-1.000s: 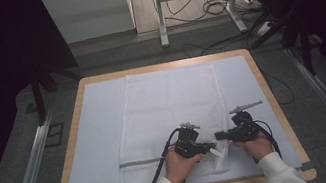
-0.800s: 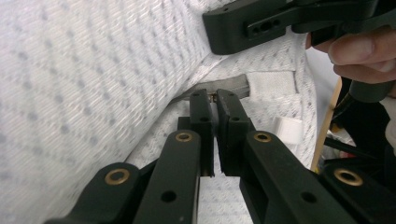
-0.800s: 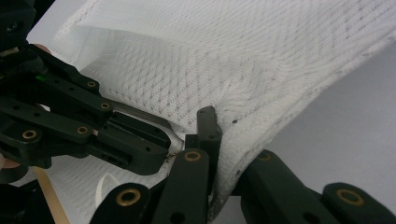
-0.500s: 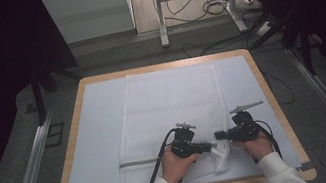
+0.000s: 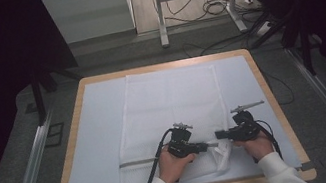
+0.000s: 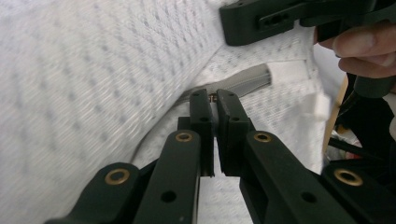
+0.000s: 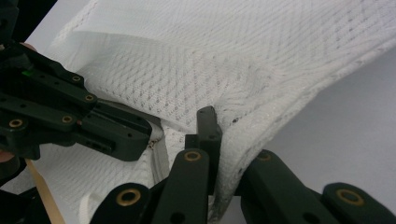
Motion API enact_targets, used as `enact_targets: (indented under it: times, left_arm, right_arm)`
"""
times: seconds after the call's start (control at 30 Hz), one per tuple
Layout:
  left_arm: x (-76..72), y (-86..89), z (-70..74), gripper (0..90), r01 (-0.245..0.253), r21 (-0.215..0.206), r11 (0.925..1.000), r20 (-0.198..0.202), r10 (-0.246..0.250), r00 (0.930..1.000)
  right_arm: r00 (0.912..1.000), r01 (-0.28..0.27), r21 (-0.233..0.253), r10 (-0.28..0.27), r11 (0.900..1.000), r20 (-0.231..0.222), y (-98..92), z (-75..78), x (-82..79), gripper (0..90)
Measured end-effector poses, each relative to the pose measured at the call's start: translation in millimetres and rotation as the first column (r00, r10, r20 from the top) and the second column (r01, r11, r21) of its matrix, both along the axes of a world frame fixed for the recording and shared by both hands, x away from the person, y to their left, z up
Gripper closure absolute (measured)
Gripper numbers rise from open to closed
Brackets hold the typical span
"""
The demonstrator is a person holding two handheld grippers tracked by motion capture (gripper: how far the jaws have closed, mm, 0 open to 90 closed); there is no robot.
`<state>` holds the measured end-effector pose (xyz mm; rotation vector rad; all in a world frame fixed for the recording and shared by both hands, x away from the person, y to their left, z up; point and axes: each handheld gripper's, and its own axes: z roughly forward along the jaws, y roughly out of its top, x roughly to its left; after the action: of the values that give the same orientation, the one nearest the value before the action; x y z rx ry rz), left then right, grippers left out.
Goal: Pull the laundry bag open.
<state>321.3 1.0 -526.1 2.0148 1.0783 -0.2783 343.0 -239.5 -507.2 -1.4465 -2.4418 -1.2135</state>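
1. The mesh bag point(image 5: 171, 120) lies flat on the pale mat point(image 5: 95, 149), its long side running away from the person and its zipper point(image 5: 138, 162) end nearest them.
2. The left gripper point(image 6: 214, 100) has its jaws almost together on a small brass piece, likely the zipper pull point(image 6: 213, 97). It sits right where the grey zipper tape point(image 6: 247, 79) ends, so the pinch looks meant for sliding the pull along.
3. The right gripper point(image 7: 219, 135) has its jaws closed on a fold of mesh at the bag's near right corner point(image 5: 222, 151), lifting it slightly off the mat. I judge this serves as an anchor: holding the cloth taut so the zipper can travel without bunching.
4. The two grippers face each other, tips near, because the pull sits just beside the held corner.
5. The bag is white, with a diamond-pattern open weave, semi-sheer and limp. It is smooth across its far part and rumpled at the gripped corner. A white tab point(image 6: 322, 105) hangs near the zipper's end.
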Motion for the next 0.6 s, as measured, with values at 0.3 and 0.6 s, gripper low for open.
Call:
enact_targets:
  times: [0.3,0.6]
  left_arm:
    - [-2.5,11.1,-3.0,86.5,-0.018,-0.013,0.9997,-0.002,0.018,0.9998]
    - [-4.4,15.4,-2.6,86.5,-0.017,-0.015,0.9997,-0.003,0.017,0.9998]
  right_arm:
    - [1.0,-0.007,0.003,0.007,1.0,0.005,-0.3,0.2,0.2,88.7]
    - [0.9999,-0.009,0.004,0.009,1.0,0.009,0.1,0.9,0.0,88.7]
